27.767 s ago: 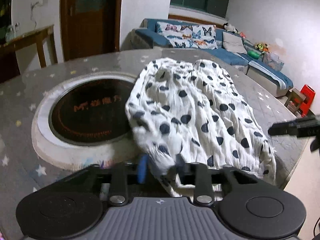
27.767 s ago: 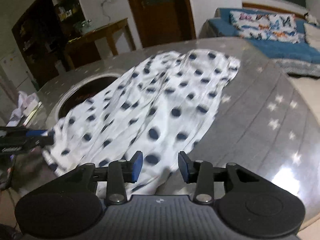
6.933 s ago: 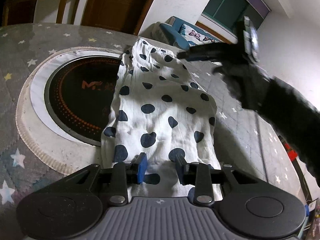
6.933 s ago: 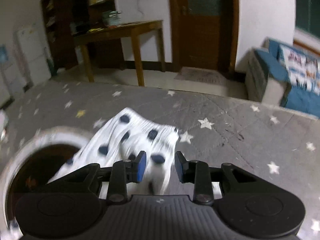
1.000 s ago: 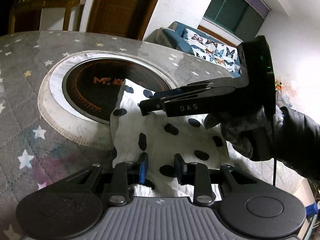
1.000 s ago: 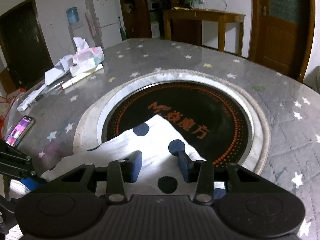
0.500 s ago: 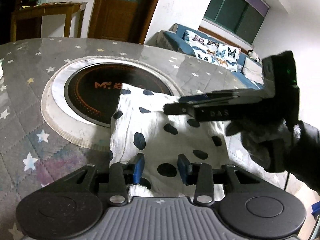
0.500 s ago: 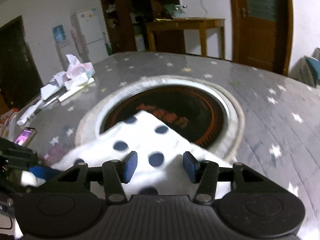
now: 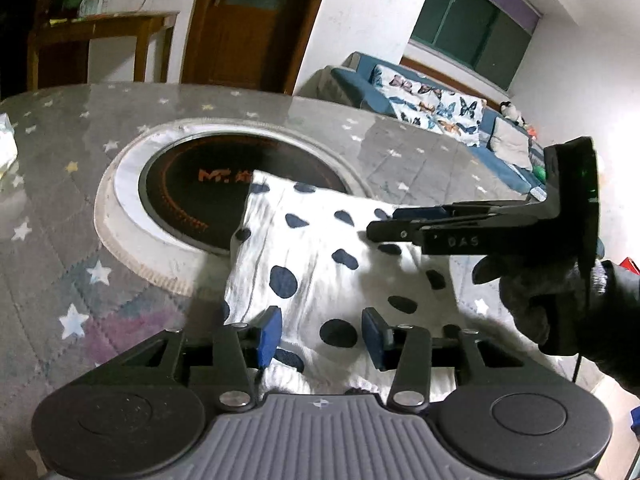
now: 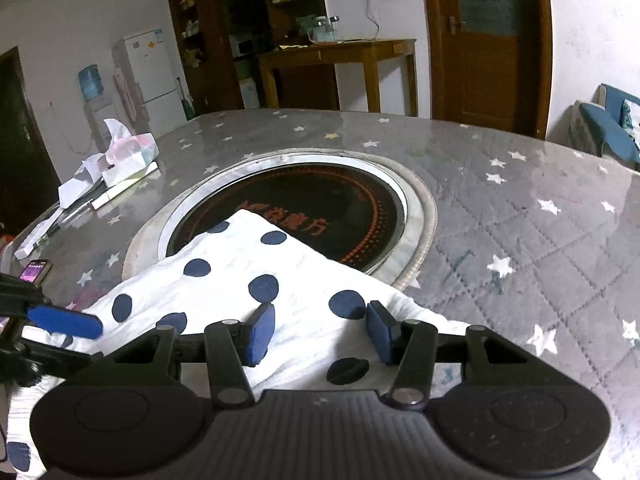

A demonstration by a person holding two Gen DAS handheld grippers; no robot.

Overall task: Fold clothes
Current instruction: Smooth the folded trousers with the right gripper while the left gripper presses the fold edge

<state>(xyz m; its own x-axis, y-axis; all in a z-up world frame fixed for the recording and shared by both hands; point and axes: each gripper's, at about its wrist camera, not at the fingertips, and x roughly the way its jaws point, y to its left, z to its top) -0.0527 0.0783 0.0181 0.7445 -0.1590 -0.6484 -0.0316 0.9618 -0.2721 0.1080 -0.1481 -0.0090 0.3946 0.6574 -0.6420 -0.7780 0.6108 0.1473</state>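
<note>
White polka-dot garment (image 9: 320,248) folded compact, corner overlapping hotplate (image 10: 320,208) | left gripper (image 9: 322,334), right gripper (image 10: 320,330) fingers released, fold likely complete

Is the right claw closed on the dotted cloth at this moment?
No. In the right wrist view the right claw stands open, its blue pads wide apart above the folded dotted cloth.

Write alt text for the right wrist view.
A folded white polka-dot garment lies on a star-patterned table, one corner over a round black cooktop. The right gripper hangs open above it.
</note>
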